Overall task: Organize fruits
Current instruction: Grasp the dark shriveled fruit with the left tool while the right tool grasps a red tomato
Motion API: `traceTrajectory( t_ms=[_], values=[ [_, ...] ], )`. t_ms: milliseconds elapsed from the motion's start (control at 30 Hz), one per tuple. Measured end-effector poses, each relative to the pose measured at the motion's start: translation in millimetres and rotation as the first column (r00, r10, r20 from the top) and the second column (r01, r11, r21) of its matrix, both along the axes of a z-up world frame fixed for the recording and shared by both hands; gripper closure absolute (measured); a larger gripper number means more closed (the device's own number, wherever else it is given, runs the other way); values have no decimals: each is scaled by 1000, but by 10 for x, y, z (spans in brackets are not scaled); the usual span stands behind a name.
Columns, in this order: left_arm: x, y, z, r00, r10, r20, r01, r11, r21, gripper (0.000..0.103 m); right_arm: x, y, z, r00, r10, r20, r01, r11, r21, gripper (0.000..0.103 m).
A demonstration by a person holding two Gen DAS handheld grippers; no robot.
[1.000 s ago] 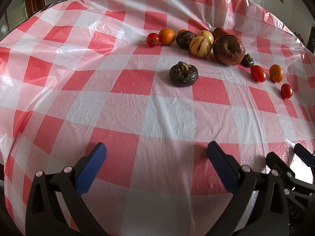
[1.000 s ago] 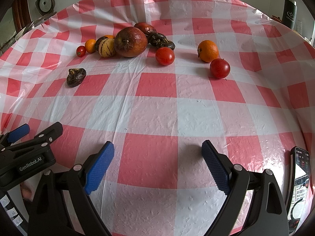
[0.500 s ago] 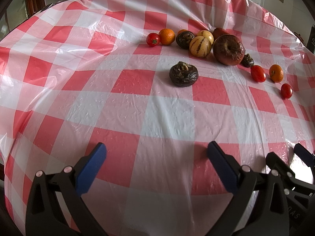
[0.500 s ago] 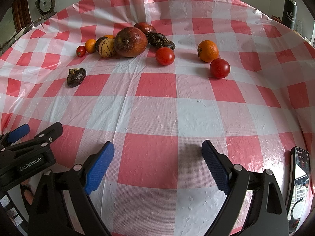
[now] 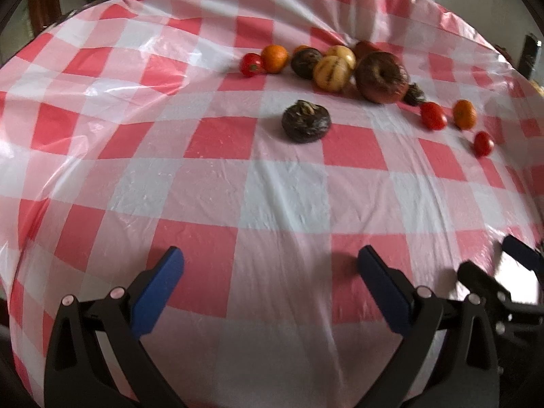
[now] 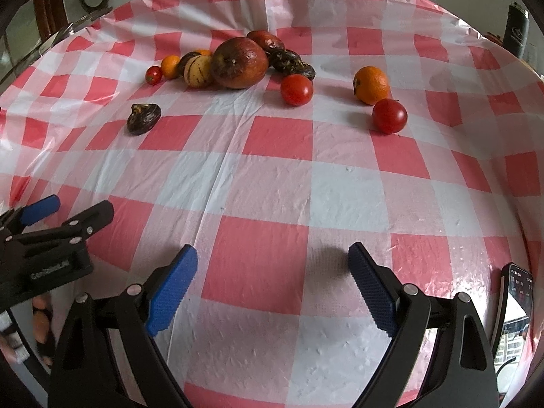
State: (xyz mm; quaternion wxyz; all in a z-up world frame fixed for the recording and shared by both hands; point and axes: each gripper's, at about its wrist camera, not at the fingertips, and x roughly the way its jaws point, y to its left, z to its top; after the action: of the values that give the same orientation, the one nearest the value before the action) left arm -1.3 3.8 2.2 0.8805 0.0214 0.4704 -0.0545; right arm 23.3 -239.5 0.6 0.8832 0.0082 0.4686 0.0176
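Right wrist view: bare tablecloth (image 6: pixel 258 176) separates open right claw (image 6: pixel 272 285) from fruits (image 6: pixel 238 63).

1. My left wrist cam sits low at the near edge of the surface (image 5: pixel 272 204), facing across it.
2. Right wrist cam: same height and heading, offset right.
3. Both share the fruit cluster (image 5: pixel 340 68) (image 6: pixel 234 64), well ahead.

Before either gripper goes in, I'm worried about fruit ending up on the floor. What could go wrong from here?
1. The tomato and orange sit loose on a slick plastic tablecloth; a nudge could roll them.
2. Fruit crowds the big wrinkled apple, so open fingers may bump its neighbours.
3. A phone lies at the table edge beside the right gripper; a swing could knock it off.
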Motion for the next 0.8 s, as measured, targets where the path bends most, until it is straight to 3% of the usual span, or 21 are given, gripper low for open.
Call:
traceTrajectory(
  t_ms=[100, 233, 367, 500, 600, 700, 800],
  values=[
    [3, 70, 54, 999, -38, 15, 39, 995, -95, 1, -21, -78, 22, 1000, -27, 12, 26, 999, 42, 16],
    [254, -117, 169, 993, -100, 63, 102, 995, -18, 1, -48, -227, 59, 995, -92, 37, 87, 990, 111, 16],
    [685, -327, 125, 990, -131, 62, 129, 991, 23, 2, -85, -307, 106, 991, -117, 63, 107, 984, 144, 16],
    [923, -490, 0, 989, -148, 27, 146, 987, 64, 21, -86, -421, 115, 987, -149, 57, 135, 970, 201, 16],
    [952, -469, -3, 989, -144, 34, 142, 989, 41, 33, -47, -477, 130, 986, -158, 47, 144, 965, 221, 16],
    [950, -429, 1, 990, -127, 62, 125, 992, 28, 58, 125, -579, 146, 984, -176, 29, 166, 963, 213, 16],
    [940, -399, 11, 990, -127, 66, 128, 992, -1, 60, 433, -754, 158, 972, -231, 34, 221, 959, 178, 16]
  ],
)
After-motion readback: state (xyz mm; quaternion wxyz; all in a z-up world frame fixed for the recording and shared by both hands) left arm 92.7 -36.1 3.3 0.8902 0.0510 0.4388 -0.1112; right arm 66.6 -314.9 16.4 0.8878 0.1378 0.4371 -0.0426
